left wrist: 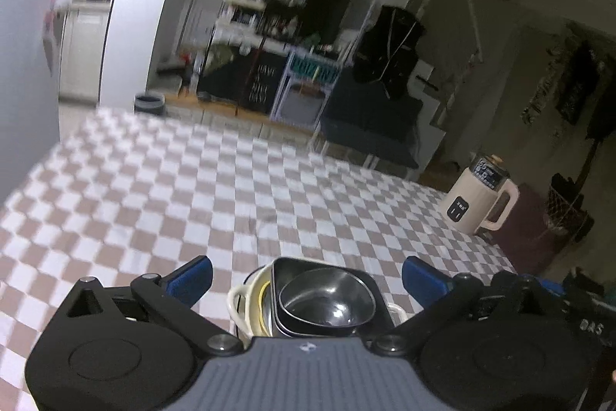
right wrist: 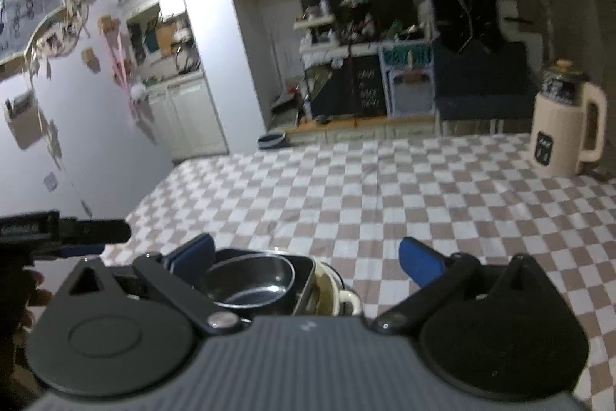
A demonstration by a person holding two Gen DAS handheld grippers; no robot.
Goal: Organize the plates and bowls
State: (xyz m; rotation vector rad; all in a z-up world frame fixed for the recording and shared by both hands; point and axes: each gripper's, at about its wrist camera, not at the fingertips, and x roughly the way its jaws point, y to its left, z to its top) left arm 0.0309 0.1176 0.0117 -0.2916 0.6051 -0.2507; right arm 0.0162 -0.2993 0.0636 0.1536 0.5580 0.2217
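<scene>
Step in hand, as judged: nesting looks finished. The stack is seated and both tools are clear of it.

Left gripper (left wrist: 307, 280): jaws are spread fully, nothing gripped. The blue pads (left wrist: 192, 278) are seen apart from the stack on both sides, no contact visible.

Right gripper (right wrist: 306, 259): jaws likewise wide, nothing held. Its left pad (right wrist: 194, 253) overlaps the dish edge in view; contact cannot be confirmed. The stack is offset toward that pad, not centred.

Stack, near edge of the checkered tablecloth (left wrist: 192, 187): a steel bowl (left wrist: 327, 303) is nested in a dark square dish (left wrist: 281, 295), which is seated in a cream handled pot (left wrist: 240, 299). Whether a plate lies beneath cannot be told.

Beyond the stack the cloth is seen bare as far as the cream electric kettle (right wrist: 566, 126) at the far right corner, well apart from the stack.

Next move, as judged: no loose plate or bowl is visible, so a fresh look around is needed before any regrasp; otherwise the task is likely near its end.
</scene>
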